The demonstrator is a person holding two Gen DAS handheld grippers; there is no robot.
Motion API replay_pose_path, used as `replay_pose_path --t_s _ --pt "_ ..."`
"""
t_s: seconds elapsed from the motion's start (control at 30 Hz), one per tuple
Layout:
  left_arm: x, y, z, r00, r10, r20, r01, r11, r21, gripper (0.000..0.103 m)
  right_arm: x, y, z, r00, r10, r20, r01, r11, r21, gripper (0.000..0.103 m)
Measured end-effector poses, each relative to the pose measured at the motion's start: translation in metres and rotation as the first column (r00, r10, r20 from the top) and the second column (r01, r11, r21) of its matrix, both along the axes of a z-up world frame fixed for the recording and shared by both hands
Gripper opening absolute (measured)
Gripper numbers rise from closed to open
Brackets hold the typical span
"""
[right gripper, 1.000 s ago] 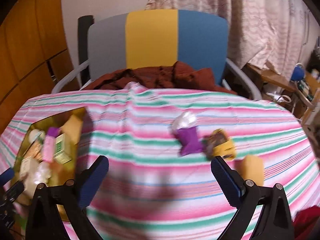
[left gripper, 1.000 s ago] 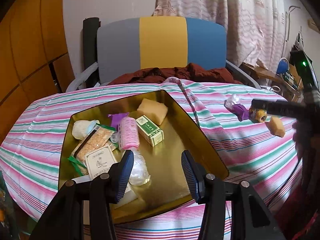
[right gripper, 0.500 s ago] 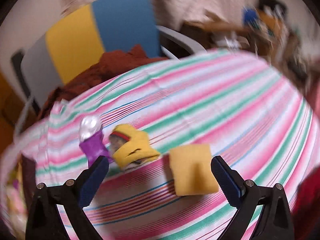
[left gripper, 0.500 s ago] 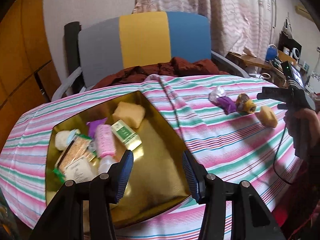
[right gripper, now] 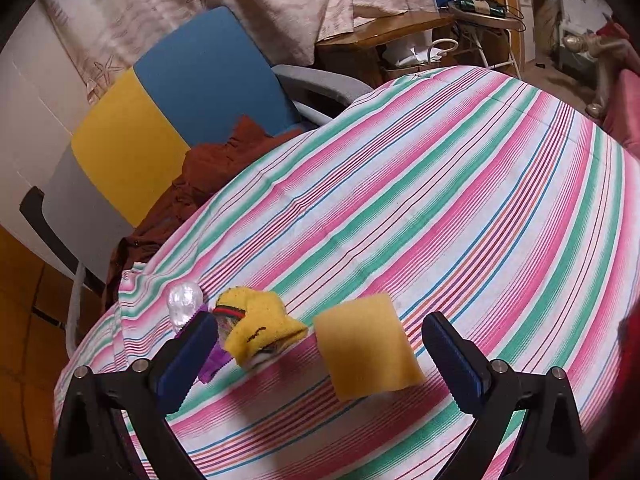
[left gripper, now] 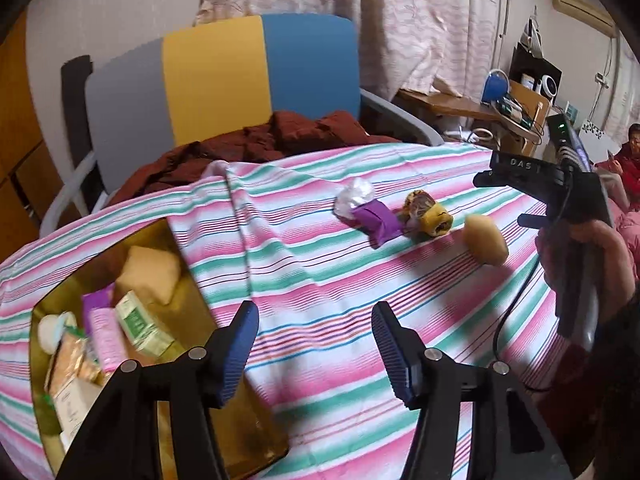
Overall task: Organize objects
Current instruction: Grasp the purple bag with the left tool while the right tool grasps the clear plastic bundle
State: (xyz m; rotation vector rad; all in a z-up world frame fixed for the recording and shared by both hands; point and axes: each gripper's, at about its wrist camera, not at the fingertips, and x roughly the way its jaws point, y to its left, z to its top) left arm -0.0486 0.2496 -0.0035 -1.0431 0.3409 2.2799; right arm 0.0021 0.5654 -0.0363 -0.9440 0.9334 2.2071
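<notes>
A gold tray (left gripper: 236,436) at the left holds a yellow sponge (left gripper: 150,272), a green box (left gripper: 140,324), a pink roll and several packets. My left gripper (left gripper: 314,316) is open and empty over the striped cloth, just right of the tray. Further right lie a purple packet (left gripper: 376,220) with clear plastic, a yellow wrapped item (left gripper: 430,214) and another yellow sponge (left gripper: 486,240). My right gripper (right gripper: 320,326) is open, and that sponge (right gripper: 368,352) lies between its fingers. The yellow wrapped item (right gripper: 260,324) and the purple packet (right gripper: 212,360) sit by its left finger.
A grey, yellow and blue chair (left gripper: 224,80) stands behind the table with a red-brown cloth (left gripper: 280,140) on its seat. A cluttered wooden side table (left gripper: 500,104) and a seated person (left gripper: 630,148) are at the far right. A hand (left gripper: 584,248) holds the right gripper's handle.
My left gripper swung right, off the tray and over the cloth. My right gripper moved down and in on the loose yellow sponge, which now sits between its fingers.
</notes>
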Motion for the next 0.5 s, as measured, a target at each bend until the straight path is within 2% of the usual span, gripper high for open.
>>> replay_pose_path --t_s 0.27,0.37,0.5 --pt "-0.032 0.038 -0.018 0.989 0.004 0.147 -0.006 1.0 0.011 0.059 0.001 -0.005 0.005 0.999 0.026 -0.044 -0.027 1.0 -0.011 0.103" --pt "-0.039 0.057 -0.02 0.992 -0.008 0.127 0.009 1.0 -0.003 0.059 0.003 -0.005 0.009 0.997 0.034 -0.072 -0.035 0.999 -0.015 0.103" --pt "-0.058 0.081 -0.026 0.99 -0.005 0.139 0.005 1.0 -0.002 0.059 0.008 -0.002 0.011 0.994 0.016 -0.11 -0.021 0.999 -0.041 0.103"
